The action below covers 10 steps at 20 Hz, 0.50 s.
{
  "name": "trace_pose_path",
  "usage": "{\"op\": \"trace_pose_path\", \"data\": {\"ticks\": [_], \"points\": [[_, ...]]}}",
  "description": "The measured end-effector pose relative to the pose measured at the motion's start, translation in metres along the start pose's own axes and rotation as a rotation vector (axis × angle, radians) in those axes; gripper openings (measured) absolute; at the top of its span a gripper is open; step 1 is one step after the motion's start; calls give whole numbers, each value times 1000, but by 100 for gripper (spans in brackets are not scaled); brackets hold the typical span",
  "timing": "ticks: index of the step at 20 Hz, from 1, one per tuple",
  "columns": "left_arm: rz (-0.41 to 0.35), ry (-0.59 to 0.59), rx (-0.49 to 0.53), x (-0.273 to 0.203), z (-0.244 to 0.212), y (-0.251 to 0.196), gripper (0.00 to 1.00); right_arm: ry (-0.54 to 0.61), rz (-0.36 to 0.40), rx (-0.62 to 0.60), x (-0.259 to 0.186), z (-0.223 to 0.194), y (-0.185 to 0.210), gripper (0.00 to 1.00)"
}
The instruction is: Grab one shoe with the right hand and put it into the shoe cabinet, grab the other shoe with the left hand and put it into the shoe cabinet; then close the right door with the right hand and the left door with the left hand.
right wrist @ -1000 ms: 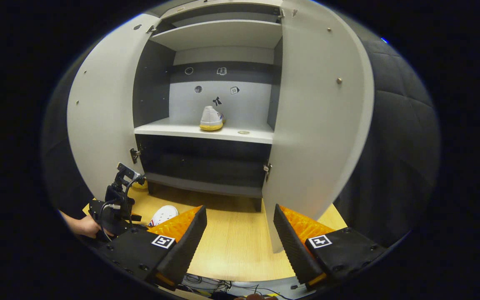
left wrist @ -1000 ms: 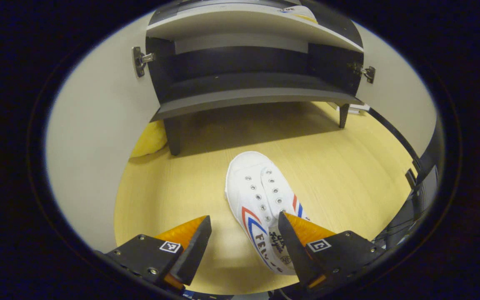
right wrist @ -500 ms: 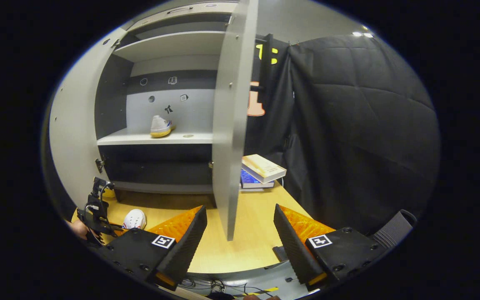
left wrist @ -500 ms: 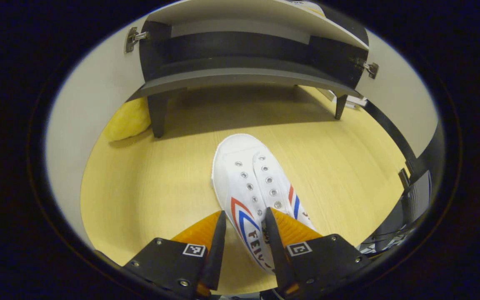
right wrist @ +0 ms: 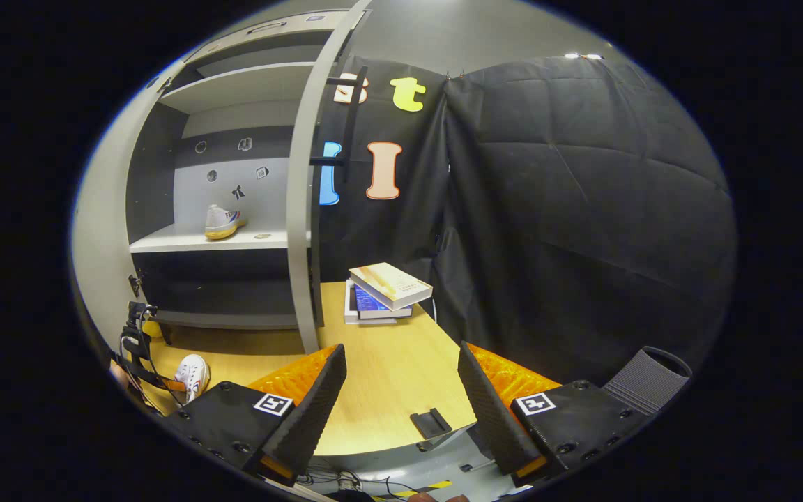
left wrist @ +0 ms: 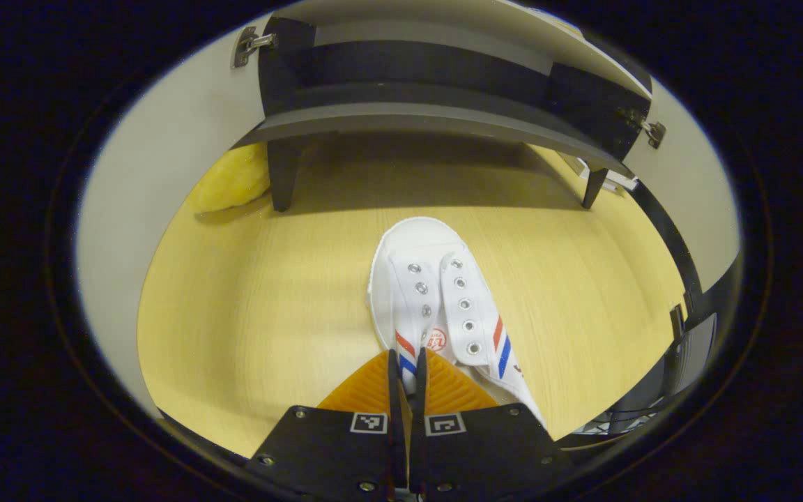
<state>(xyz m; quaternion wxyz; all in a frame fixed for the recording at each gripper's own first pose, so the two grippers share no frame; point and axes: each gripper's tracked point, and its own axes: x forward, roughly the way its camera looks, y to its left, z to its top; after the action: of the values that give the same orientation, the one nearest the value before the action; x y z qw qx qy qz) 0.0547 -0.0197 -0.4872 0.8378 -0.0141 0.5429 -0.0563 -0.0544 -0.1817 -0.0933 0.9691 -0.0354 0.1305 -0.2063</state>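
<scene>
Left gripper (left wrist: 407, 366): lower centre, clenched on floor shoe (left wrist: 436, 307). Right gripper (right wrist: 401, 380): released, bottom centre. Second shoe (right wrist: 224, 222): cabinet (right wrist: 164, 240) shelf, left.

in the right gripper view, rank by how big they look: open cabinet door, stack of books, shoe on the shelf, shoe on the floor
1. Open cabinet door, largest by far.
2. Stack of books.
3. Shoe on the shelf and shoe on the floor: they look about alike, and their differing distance from the camera makes ranking them unsure.
</scene>
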Motion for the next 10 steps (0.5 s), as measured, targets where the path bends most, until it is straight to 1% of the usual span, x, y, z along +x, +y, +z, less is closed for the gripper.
{"op": "trace_pose_path", "data": {"ticks": [1, 2, 4, 6, 10], "points": [[-1, 1, 1, -1, 1, 1, 5, 0, -7, 3, 1, -3, -2, 100], [-4, 0, -1, -2, 2, 3, 5, -2, -15, 11, 3, -2, -9, 97], [-20, -8, -30, -3, 5, 0, 5, -11, -31, 29, 7, 2, -22, 97], [-30, -25, -63, -10, 19, 3, 4, -21, -50, 38, 12, 8, -30, 97], [-57, -87, -39, -18, 31, 7, 4, -40, -86, 48, 19, 19, -50, 97]]}}
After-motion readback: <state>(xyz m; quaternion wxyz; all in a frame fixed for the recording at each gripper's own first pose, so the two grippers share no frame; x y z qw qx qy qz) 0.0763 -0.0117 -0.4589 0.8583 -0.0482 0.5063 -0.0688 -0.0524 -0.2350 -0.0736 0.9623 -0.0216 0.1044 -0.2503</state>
